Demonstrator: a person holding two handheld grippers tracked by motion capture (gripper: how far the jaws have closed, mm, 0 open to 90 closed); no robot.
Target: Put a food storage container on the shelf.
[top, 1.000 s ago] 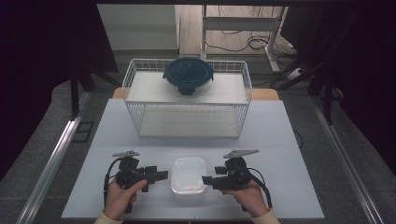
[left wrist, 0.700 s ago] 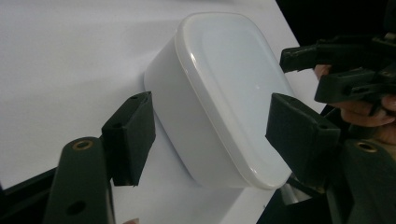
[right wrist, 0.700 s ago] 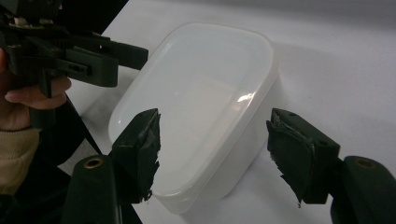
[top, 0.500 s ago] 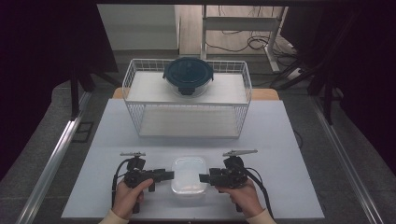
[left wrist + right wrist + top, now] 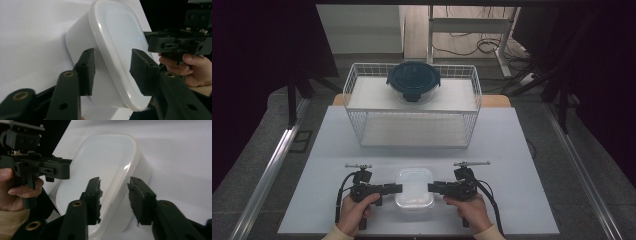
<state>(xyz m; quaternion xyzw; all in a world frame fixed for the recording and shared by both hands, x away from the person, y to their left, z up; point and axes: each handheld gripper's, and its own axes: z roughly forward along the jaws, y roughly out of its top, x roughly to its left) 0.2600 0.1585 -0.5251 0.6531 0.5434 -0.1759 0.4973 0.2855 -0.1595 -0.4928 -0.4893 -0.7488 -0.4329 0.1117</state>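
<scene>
A white rectangular container [image 5: 414,187] with a translucent lid lies near the front edge of the table. My left gripper [image 5: 397,188] comes at it level from the left, and my right gripper [image 5: 432,187] from the right. In the left gripper view the jaws [image 5: 112,65] straddle the lid's rim [image 5: 117,45], with gaps still showing at the pads. In the right gripper view the jaws [image 5: 113,192] straddle the opposite rim [image 5: 105,165] the same way. Both pairs of jaws have just been closing, with the rim between them. Each view also shows the other gripper [image 5: 175,42] [image 5: 47,168] across the lid.
A white wire basket [image 5: 362,107] stands at the back of the white table [image 5: 512,150]. A round glass container with a dark lid [image 5: 413,80] rests on the basket's upper shelf. A metal rail [image 5: 272,165] runs along the table's left side.
Both grippers have levelled out and moved inward to the container's ends. The left one sank slightly. Both pairs of jaws have narrowed around the lid's rim.
</scene>
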